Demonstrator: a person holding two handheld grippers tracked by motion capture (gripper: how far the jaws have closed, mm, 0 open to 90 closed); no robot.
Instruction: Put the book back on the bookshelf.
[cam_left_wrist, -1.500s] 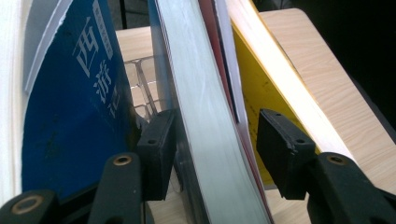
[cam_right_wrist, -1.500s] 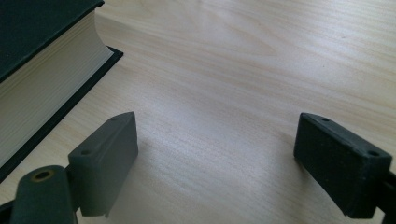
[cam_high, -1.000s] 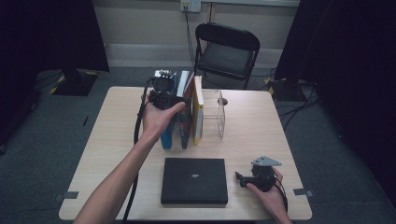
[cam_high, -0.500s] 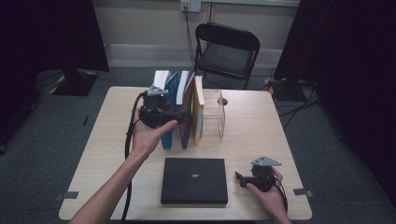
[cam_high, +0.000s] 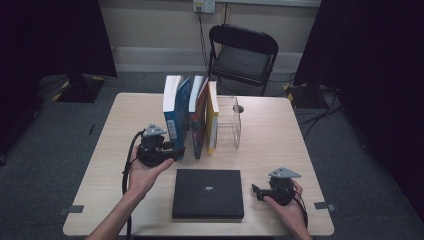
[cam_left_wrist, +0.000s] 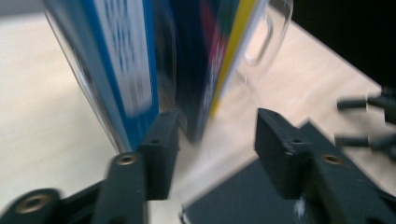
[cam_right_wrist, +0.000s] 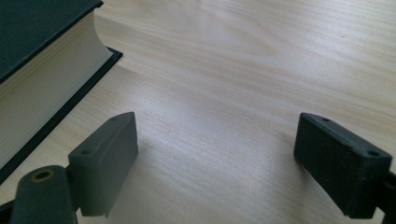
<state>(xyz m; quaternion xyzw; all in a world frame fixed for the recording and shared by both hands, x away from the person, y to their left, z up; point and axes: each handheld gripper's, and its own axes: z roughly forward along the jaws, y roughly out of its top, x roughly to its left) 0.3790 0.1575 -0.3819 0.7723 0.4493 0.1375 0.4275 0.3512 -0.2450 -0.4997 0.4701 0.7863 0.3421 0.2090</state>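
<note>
Books (cam_high: 192, 117) stand upright mid-surface; left gripper (cam_high: 176, 151), jaws just narrowing but unclenched, nears the blue book (cam_left_wrist: 126, 65); right gripper (cam_high: 256, 190) rests released.

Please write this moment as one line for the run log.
left gripper: open, closing, beside blue book | right gripper: open, near black book

The left gripper (cam_high: 176, 151) sat level in an upturned palm, its jaws just closing with a gap between; the right gripper (cam_high: 256, 190) rested low, jaws wide apart.
</note>
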